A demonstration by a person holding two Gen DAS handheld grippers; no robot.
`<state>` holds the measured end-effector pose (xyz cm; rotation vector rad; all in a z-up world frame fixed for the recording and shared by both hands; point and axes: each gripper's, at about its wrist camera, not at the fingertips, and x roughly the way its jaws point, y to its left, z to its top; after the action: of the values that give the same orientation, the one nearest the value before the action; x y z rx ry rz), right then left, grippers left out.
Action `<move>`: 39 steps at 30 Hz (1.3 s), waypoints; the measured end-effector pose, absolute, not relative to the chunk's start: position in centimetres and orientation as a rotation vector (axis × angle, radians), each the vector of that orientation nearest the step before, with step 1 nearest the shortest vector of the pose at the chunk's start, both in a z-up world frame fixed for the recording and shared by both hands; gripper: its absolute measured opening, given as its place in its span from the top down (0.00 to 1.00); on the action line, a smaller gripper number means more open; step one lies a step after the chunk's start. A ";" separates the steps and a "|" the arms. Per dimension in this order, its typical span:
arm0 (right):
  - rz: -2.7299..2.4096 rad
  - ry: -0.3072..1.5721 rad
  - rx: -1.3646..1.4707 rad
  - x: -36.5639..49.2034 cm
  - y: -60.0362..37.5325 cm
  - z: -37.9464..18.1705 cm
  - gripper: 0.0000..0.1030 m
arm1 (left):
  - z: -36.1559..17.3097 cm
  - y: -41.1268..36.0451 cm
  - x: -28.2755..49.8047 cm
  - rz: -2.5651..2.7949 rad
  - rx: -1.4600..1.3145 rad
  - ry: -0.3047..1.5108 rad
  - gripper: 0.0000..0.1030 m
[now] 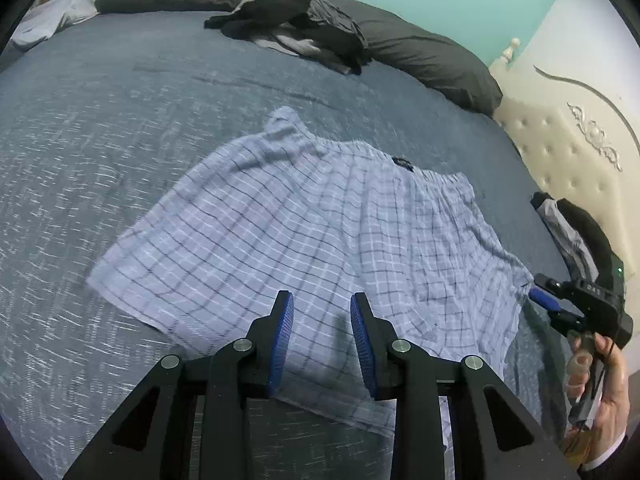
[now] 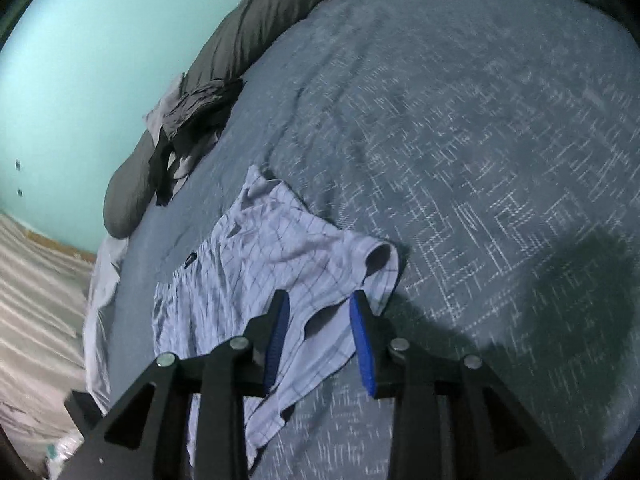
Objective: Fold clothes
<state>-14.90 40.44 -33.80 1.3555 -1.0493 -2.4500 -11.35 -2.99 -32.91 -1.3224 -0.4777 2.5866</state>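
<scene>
Because the checked shorts (image 1: 304, 216) are laid flat on the bed (image 1: 100, 128) for folding, both grippers are held just above them: left gripper (image 1: 322, 300) and right gripper (image 2: 319, 300) part-open, nothing gripped, cloth directly ahead.

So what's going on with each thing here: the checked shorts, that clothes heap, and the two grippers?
Checked shorts: spread out on the bed, not yet folded.
Clothes pile: heaped, unfolded, by the pillows.
Left gripper: open, holding nothing.
Right gripper: open above the shorts, holding nothing.
</scene>
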 end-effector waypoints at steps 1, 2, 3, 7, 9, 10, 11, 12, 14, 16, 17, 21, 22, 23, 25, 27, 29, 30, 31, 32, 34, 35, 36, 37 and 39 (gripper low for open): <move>-2.440 -1.060 1.364 -15.1 40.5 -34.1 0.70 | -33.0 -2.8 -11.4 2.584 -1.325 -0.477 0.69; -2.423 -1.077 1.369 -15.3 40.4 -34.5 0.70 | -33.1 -2.7 -11.5 2.584 -1.327 -0.477 0.69; -2.397 -1.092 1.375 -15.5 40.3 -34.8 0.70 | -33.1 -2.6 -11.6 2.583 -1.328 -0.477 0.69; -2.336 -1.106 1.370 -15.5 39.4 -35.1 0.70 | -33.0 -2.4 -11.7 2.581 -1.327 -0.475 0.69; -2.330 -1.095 1.366 -15.5 39.0 -35.2 0.70 | -33.1 -2.2 -11.8 2.578 -1.330 -0.472 0.68; -2.331 -1.091 1.365 -15.5 38.8 -35.3 0.74 | -33.1 -2.2 -11.8 2.577 -1.332 -0.467 0.68; -2.330 -1.095 1.367 -15.6 38.8 -35.5 0.84 | -33.2 -2.2 -11.8 2.577 -1.334 -0.465 0.68; -2.324 -1.101 1.366 -15.6 38.7 -35.7 0.89 | -33.2 -2.2 -11.7 2.577 -1.336 -0.464 0.68; -2.320 -1.103 1.359 -15.5 38.7 -35.9 0.94 | -33.3 -2.3 -11.8 2.579 -1.338 -0.469 0.68; -2.332 -1.094 1.349 -15.3 38.7 -35.7 0.99 | -33.2 -2.5 -11.8 2.583 -1.337 -0.472 0.68; -2.342 -1.089 1.345 -15.1 38.7 -35.6 0.99 | -33.2 -2.5 -11.8 2.584 -1.337 -0.474 0.68; -2.372 -1.115 1.341 -13.9 39.6 -35.3 0.99 | -33.2 -2.6 -11.9 2.584 -1.337 -0.474 0.68; -2.376 -1.127 1.337 -13.6 39.8 -35.2 0.99 | -33.2 -2.5 -11.9 2.584 -1.337 -0.471 0.68; -2.384 -1.134 1.335 -13.4 40.0 -35.1 0.99 | -33.2 -2.5 -11.9 2.584 -1.336 -0.468 0.68; -2.384 -1.129 1.335 -13.1 39.9 -34.8 0.99 | -33.2 -2.4 -12.0 2.583 -1.337 -0.466 0.68; -2.371 -1.114 1.350 -13.0 39.5 -35.0 0.99 | -33.3 -2.2 -12.0 2.582 -1.340 -0.462 0.68; -2.354 -1.097 1.377 -13.0 39.0 -35.4 0.99 | -33.3 -2.2 -12.0 2.581 -1.340 -0.461 0.68; -2.349 -1.106 1.399 -13.0 38.9 -35.8 0.99 | -33.3 -2.2 -12.0 2.581 -1.340 -0.461 0.68; -2.342 -1.120 1.417 -12.9 39.0 -36.2 0.99 | -33.3 -2.1 -12.0 2.582 -1.339 -0.459 0.68; -2.345 -1.125 1.427 -12.8 39.2 -36.4 0.99 | -33.3 -2.1 -12.0 2.583 -1.339 -0.460 0.68; -2.362 -1.121 1.428 -12.6 39.6 -36.3 0.99 | -33.2 -2.2 -12.1 2.586 -1.335 -0.466 0.68; -2.363 -1.122 1.429 -12.5 39.7 -36.3 0.99 | -33.2 -2.2 -12.2 2.587 -1.334 -0.468 0.68; -2.363 -1.124 1.429 -12.4 39.8 -36.2 0.99 | -33.2 -2.1 -12.2 2.586 -1.333 -0.466 0.68; -2.360 -1.123 1.431 -12.4 39.8 -36.2 0.99 | -33.2 -2.1 -12.2 2.585 -1.334 -0.464 0.68; -2.353 -1.120 1.427 -12.3 39.7 -36.3 0.99 | -33.3 -1.9 -12.2 2.581 -1.336 -0.460 0.68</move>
<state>-12.35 39.71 -36.25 1.4267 -1.1197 -2.3527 -12.20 -1.91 -33.29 -1.3364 -0.4598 2.5813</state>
